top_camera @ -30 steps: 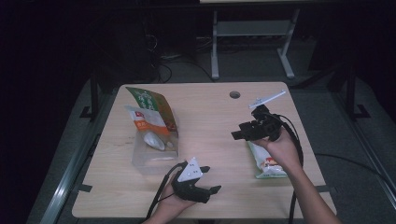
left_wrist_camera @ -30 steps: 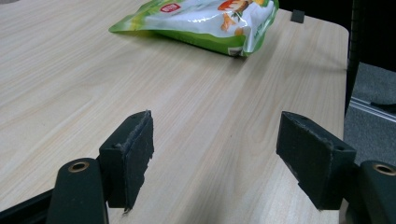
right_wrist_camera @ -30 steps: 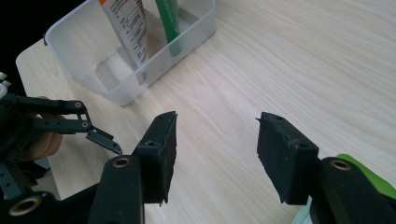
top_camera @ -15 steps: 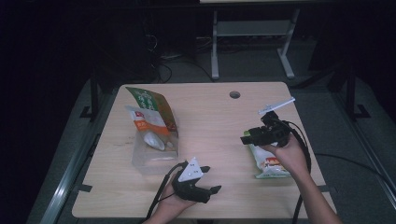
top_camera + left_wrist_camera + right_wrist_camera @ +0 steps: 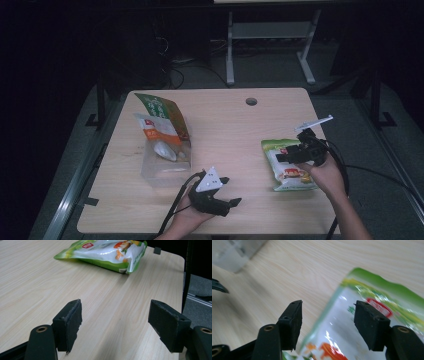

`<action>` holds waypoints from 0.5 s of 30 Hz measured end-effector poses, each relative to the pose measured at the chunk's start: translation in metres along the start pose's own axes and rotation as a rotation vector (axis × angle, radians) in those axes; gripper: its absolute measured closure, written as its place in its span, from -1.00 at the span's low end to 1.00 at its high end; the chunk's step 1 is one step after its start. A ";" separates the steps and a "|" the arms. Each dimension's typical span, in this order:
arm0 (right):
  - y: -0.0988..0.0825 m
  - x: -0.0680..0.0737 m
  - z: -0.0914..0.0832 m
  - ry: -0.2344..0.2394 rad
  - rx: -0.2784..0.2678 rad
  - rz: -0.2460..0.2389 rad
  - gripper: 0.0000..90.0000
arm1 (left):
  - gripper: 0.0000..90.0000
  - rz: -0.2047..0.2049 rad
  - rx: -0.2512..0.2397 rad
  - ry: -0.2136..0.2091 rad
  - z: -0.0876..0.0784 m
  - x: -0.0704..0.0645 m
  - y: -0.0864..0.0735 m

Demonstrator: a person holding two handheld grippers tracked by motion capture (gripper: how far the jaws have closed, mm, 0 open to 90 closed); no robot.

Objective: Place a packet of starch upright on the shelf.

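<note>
On the far left of the worktop (image 5: 235, 120), well away from both claws, a clear plastic box (image 5: 162, 167) holds 2 snack bags propped up in it, an orange-and-white bag (image 5: 159, 136) in front of a green-and-brown bag (image 5: 162, 110). A white thing lies inside below them; the high view is too dim to say what it is.

Next comes the left claw (image 5: 227, 192), resting low near the front edge with its jaws wide apart and nothing between them. It has not moved over the last second. In the left gripper view, bare wood lies between the pads, and the green snack pouch (image 5: 105, 252) lies flat well ahead of it.

On the right, the right claw (image 5: 282, 156) has changed. A second ago it was held higher and farther back over the worktop; it has since dropped and come forward to the pouch's near left edge (image 5: 290, 165). Its jaws are apart. In the right gripper view the pouch's (image 5: 372, 322) side seam runs up between the 2 pads, with the right pad over the printed face and the left pad over wood.

The descent suggests the reach is nearly over and a grasp of the pouch is about to follow, probably to carry it to the box. The claw has not closed, so the pouch is still loose on the worktop. A pinch on the thin seam could slip.
</note>
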State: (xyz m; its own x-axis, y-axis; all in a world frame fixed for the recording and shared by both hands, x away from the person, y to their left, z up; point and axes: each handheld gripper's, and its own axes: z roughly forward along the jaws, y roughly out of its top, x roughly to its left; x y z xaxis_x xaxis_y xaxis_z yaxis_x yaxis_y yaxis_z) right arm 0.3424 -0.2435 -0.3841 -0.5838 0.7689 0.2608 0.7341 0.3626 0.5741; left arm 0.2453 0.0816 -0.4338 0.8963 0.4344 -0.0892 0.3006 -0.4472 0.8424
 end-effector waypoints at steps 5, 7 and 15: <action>-0.017 -0.014 -0.006 -0.027 0.019 0.039 -0.15 | -0.41 0.003 -0.001 -0.009 0.005 -0.003 0.007; -0.025 -0.018 -0.008 -0.026 0.023 0.054 -0.14 | -0.41 0.008 -0.001 -0.014 0.007 -0.005 0.010; -0.054 -0.031 -0.015 -0.036 0.027 0.104 -0.19 | -0.41 0.018 0.009 -0.030 0.020 -0.011 0.021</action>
State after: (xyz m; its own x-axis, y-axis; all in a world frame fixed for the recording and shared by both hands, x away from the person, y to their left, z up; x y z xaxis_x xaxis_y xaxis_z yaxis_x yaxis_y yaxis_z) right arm 0.3153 -0.2951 -0.4117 -0.4913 0.8216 0.2893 0.7994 0.2934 0.5243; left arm 0.2482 0.0522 -0.4259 0.9110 0.4026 -0.0900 0.2869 -0.4616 0.8394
